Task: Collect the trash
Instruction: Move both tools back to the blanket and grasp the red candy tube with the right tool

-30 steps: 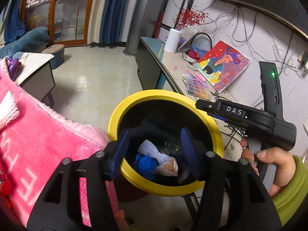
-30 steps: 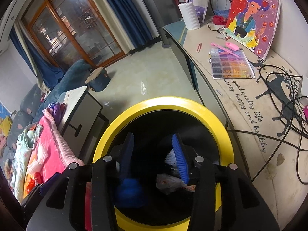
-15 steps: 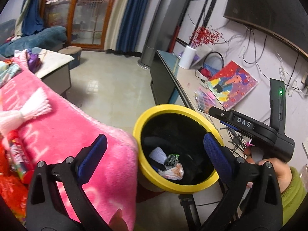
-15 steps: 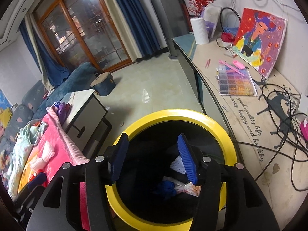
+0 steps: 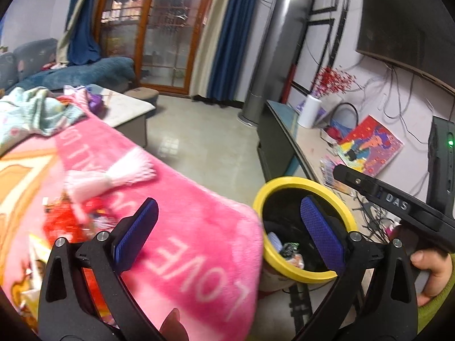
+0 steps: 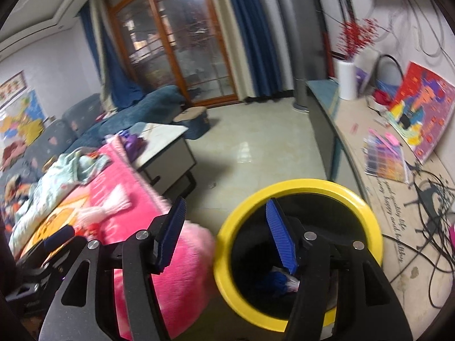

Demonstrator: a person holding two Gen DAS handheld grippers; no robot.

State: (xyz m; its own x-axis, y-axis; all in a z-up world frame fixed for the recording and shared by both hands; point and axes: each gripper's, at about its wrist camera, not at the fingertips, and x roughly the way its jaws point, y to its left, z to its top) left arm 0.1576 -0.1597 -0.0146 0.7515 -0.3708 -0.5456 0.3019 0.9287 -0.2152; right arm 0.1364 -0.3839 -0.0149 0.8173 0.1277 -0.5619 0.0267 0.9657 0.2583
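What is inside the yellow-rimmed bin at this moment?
Inside the bin: a white tassel, a small dark wrapper, a pale snack packet and a blue clump. The right gripper's finger and dark walls hide the rest.

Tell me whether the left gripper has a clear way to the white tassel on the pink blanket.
Probably yes. The left gripper is open and empty, and the white tassel lies uncovered on the pink blanket ahead, with nothing between them.

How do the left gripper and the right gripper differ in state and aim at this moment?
The left gripper stands much wider open than the right gripper, whose jaws have just been opening further. The left spans the pink blanket edge and the yellow-rimmed bin; the right sits nearer the bin. Both are empty.
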